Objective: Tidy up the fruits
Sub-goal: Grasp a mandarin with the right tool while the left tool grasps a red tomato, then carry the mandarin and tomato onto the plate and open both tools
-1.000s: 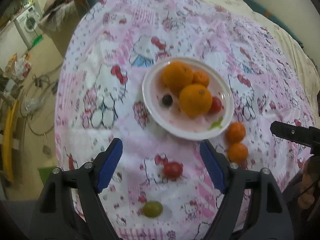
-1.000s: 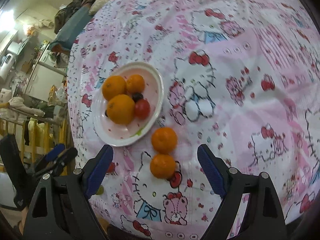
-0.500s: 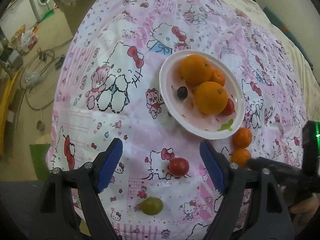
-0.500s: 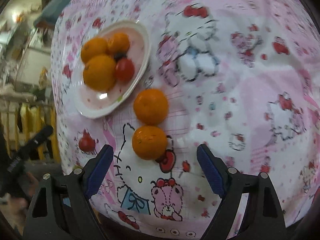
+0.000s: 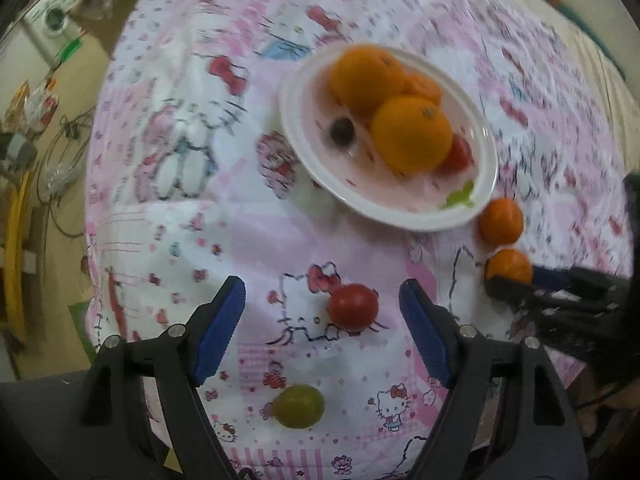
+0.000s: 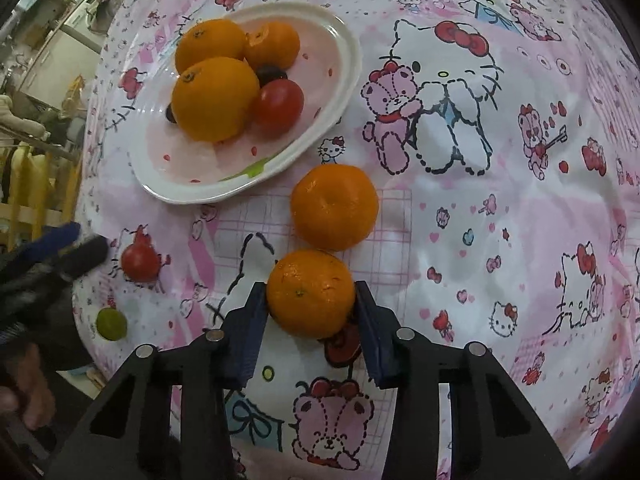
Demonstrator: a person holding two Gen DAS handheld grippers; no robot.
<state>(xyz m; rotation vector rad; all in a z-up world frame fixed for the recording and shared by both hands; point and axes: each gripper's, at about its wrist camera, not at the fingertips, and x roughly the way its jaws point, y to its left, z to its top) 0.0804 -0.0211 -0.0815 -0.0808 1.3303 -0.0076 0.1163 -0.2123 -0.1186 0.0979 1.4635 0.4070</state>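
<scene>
A white plate (image 6: 340, 92) (image 5: 304, 160) holds two oranges, a small mandarin, a dark grape and a cherry tomato. Two mandarins lie beside it on the cloth. My right gripper (image 6: 311, 300) is shut on the nearer mandarin (image 6: 310, 294) (image 5: 509, 266), pads touching both sides; it still rests on the cloth. The other mandarin (image 6: 334, 206) (image 5: 501, 221) lies just beyond. My left gripper (image 5: 322, 320) is open above a red cherry tomato (image 5: 354, 306) (image 6: 140, 262). A green grape (image 5: 299, 406) (image 6: 111, 323) lies nearer, below the jaws.
The pink Hello Kitty cloth (image 6: 500, 200) covers a rounded surface that drops off at the near and left edges. Floor clutter and a washing machine (image 5: 52, 20) lie off to the left. The other gripper shows at each view's edge.
My right gripper moved in and closed on the nearer mandarin. My left gripper came lower and closer over the cherry tomato, still open.
</scene>
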